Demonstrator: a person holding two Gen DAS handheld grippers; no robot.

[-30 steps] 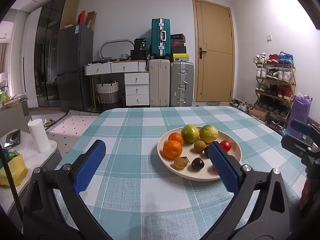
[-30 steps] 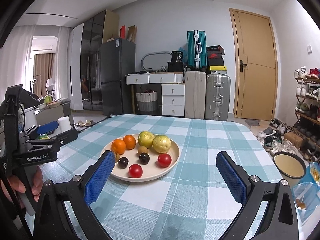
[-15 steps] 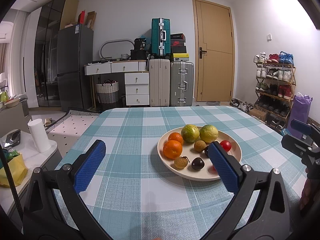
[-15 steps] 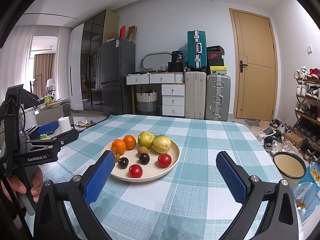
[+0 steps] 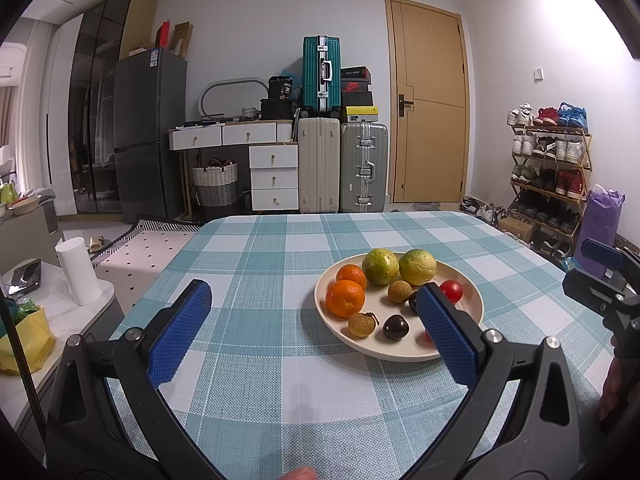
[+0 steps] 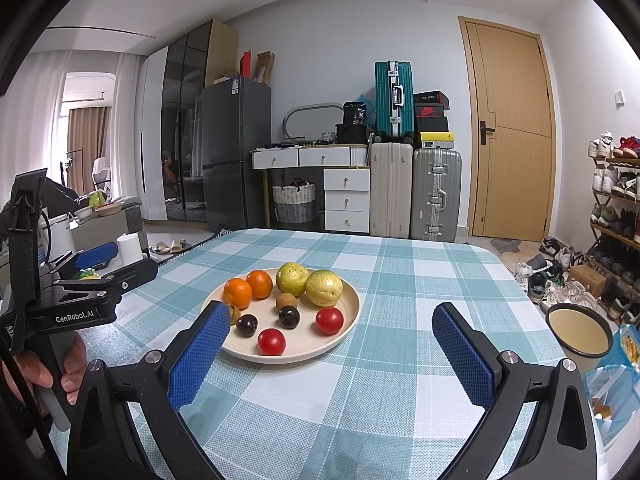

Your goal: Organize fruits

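A round cream plate (image 6: 344, 332) sits on the teal-and-white checked tablecloth (image 6: 400, 280), toward the middle of the table. On it, two oranges (image 6: 238, 293) lie side by side at the plate's left rim, two yellow-green citrus fruits (image 6: 324, 288) at its far side, two cherry tomatoes (image 6: 329, 320) toward its near right rim, two dark plums (image 6: 289, 317) and two small brown longans (image 6: 286, 301) between them. The left gripper (image 5: 316, 300) hovers over the table's near edge, jaws wide apart and holding nothing, its right pad just before the plate. The right gripper (image 6: 330, 320) likewise hangs apart and empty near the plate. A cream bowl (image 6: 579, 328) stands off the table's right edge.
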